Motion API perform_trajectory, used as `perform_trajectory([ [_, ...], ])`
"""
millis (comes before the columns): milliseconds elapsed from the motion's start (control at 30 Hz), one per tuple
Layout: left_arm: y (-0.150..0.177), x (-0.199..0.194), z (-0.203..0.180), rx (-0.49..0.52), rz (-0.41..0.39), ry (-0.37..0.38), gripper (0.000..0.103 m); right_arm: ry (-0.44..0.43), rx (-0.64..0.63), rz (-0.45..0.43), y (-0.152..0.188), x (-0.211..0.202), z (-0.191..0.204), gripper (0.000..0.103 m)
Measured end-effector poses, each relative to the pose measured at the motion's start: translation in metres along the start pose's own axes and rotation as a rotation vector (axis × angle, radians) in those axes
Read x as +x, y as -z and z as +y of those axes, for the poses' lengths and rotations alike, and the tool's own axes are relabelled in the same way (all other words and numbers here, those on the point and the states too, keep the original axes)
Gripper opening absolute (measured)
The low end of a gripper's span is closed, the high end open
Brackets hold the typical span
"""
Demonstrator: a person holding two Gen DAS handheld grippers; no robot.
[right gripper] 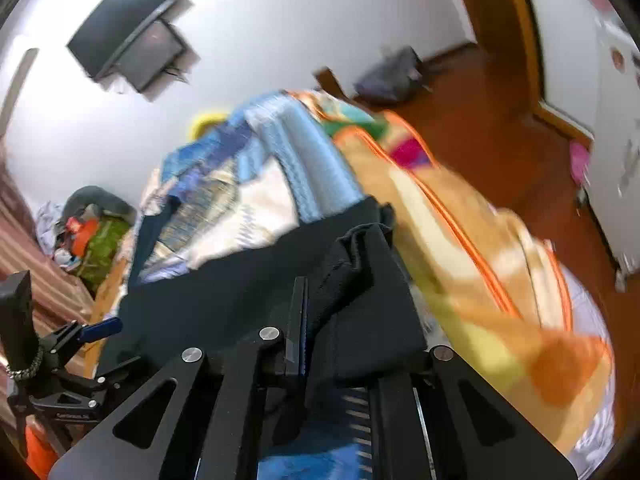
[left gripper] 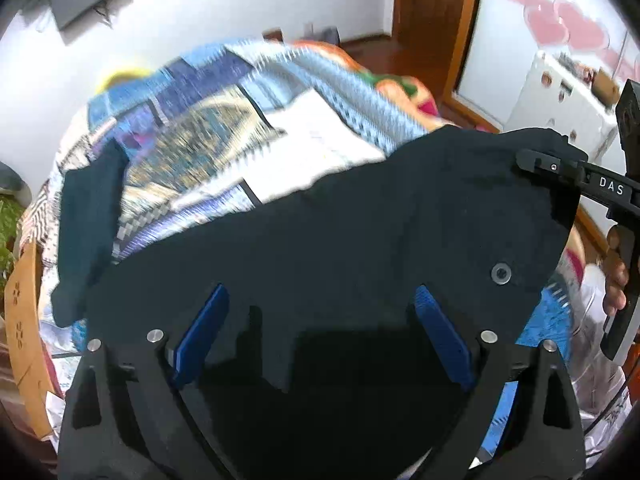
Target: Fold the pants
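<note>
I read the scene against the bed, which carries a patterned quilt.

1. Location of the work item. The pants are dark, probably navy, and are lifted over the near part of the bed. One leg trails down across the quilt toward the bed's left edge. A metal button shows near the right corner of the cloth, so I judge that end to be the waistband.

2. Right gripper. Its fingers are pressed together on a bunched fold of the pants at the bed's right side; cloth is visibly gathered between them.

3. Left gripper. Its blue pads stand wide apart, with dark cloth draped across the space between them. It pinches nothing that I can see (the fabric hides what lies beneath).

4. Handling. I judge the pants to be light, soft and limp: they sag between supports and will not hold a shape. The weave looks matte, so slip should be low.

5. Hold points. I recommend gripping the waistband corners, where seam layers give a thicker bite, and keeping the edge taut between both grippers.
</note>
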State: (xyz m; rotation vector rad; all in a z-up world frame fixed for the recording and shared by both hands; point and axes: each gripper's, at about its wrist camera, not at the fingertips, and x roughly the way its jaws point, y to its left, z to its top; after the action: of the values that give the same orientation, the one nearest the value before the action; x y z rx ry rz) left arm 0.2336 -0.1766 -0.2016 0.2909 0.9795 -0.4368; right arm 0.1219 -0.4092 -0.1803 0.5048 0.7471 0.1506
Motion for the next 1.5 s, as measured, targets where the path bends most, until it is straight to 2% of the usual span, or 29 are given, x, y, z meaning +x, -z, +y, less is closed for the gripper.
perform_trajectory([
  [233,-0.004,-0.064,0.048,-0.127,-0.157,-0.015,0.095,-0.127,-0.182,-0.117,-0.029,-0.032,0.080,0.007],
  [400,0.005,-0.101,0.082,-0.204,-0.242,-0.021,0.095,-0.232,-0.291,-0.107,-0.029,-0.026,0.139,0.007],
  [500,0.016,-0.122,0.102,-0.246,-0.290,-0.036,0.095,-0.277,-0.352,-0.051,-0.017,-0.007,0.170,0.007],
  [633,0.034,-0.136,0.125,-0.291,-0.313,-0.070,0.096,-0.319,-0.431,0.082,0.016,0.032,0.203,0.007],
  [700,0.044,-0.136,0.136,-0.317,-0.303,-0.082,0.096,-0.321,-0.465,0.165,0.036,0.054,0.215,0.007],
  [833,0.061,-0.129,0.153,-0.361,-0.265,-0.090,0.095,-0.325,-0.505,0.385,0.086,0.098,0.222,0.007],
  [867,0.065,-0.126,0.156,-0.366,-0.252,-0.095,0.095,-0.314,-0.516,0.418,0.095,0.105,0.223,0.011],
  [933,0.069,-0.123,0.159,-0.371,-0.237,-0.106,0.095,-0.266,-0.557,0.449,0.108,0.108,0.227,0.013],
  [1000,0.072,-0.118,0.161,-0.370,-0.225,-0.111,0.095,-0.253,-0.592,0.451,0.110,0.103,0.231,0.022],
  [1067,0.070,-0.115,0.161,-0.369,-0.221,-0.113,0.096,-0.282,-0.595,0.467,0.103,0.093,0.234,0.045],
  [1167,0.065,-0.113,0.159,-0.365,-0.221,-0.107,0.095,-0.299,-0.610,0.416,0.091,0.077,0.237,0.046],
  [1267,0.055,-0.110,0.152,-0.339,-0.223,-0.094,0.096,-0.308,-0.594,0.343,0.066,0.061,0.225,0.046],
  [1400,0.038,-0.099,0.133,-0.277,-0.212,-0.066,0.096,-0.223,-0.608,0.237,0.040,0.049,0.205,0.047],
  [1500,0.026,-0.081,0.114,-0.220,-0.176,-0.031,0.095,-0.136,-0.622,0.207,0.026,0.059,0.190,0.047],
])
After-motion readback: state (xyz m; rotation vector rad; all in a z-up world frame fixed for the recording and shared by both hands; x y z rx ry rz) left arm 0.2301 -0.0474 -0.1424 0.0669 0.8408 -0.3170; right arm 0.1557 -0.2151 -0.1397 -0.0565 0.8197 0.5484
